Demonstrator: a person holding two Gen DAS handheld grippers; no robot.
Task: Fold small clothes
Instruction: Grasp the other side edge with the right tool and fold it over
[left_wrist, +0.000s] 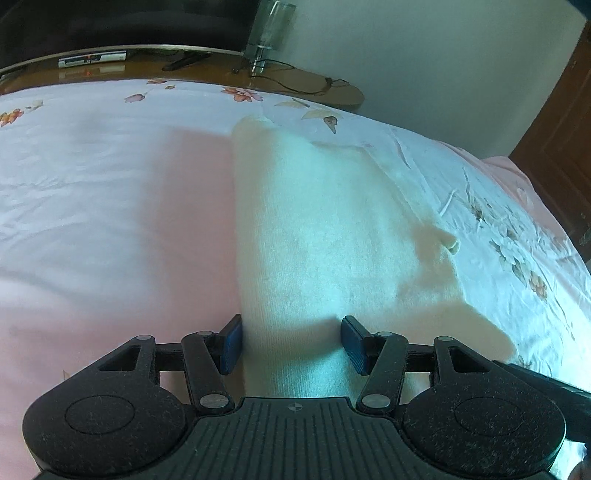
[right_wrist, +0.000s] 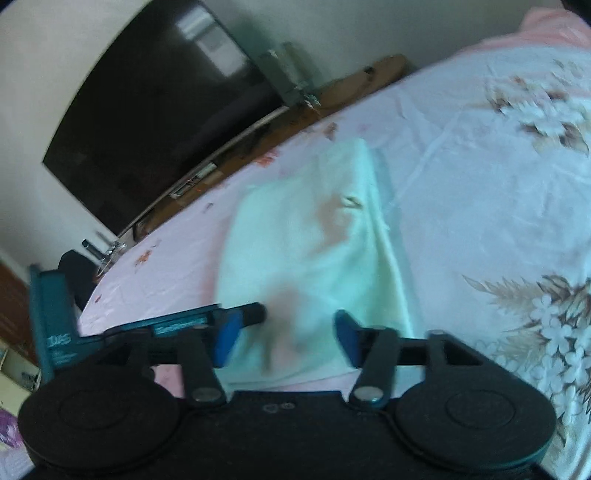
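Note:
A cream knitted garment (left_wrist: 325, 229) lies folded into a long strip on the floral bedsheet (left_wrist: 110, 184), running away from me. My left gripper (left_wrist: 293, 341) hovers at its near end, open, with the blue pads (left_wrist: 232, 343) straddling the strip and the left pad beside the folded edge. In the blurred right wrist view the same garment (right_wrist: 306, 240) lies ahead. My right gripper (right_wrist: 288, 336) is open over its near edge, with nothing clamped. The teal body of the left gripper (right_wrist: 55, 325) reaches in from the left, its tip near the cloth.
The bed fills both views, and its pink edge (left_wrist: 517, 173) drops off at the far right. Beyond the bed a wooden shelf (left_wrist: 295, 83) holds a set-top box (left_wrist: 92, 59), cables and a glass stand (left_wrist: 266, 33). A dark TV (right_wrist: 147, 110) hangs on the wall. A brown door (left_wrist: 561, 147) stands at the right.

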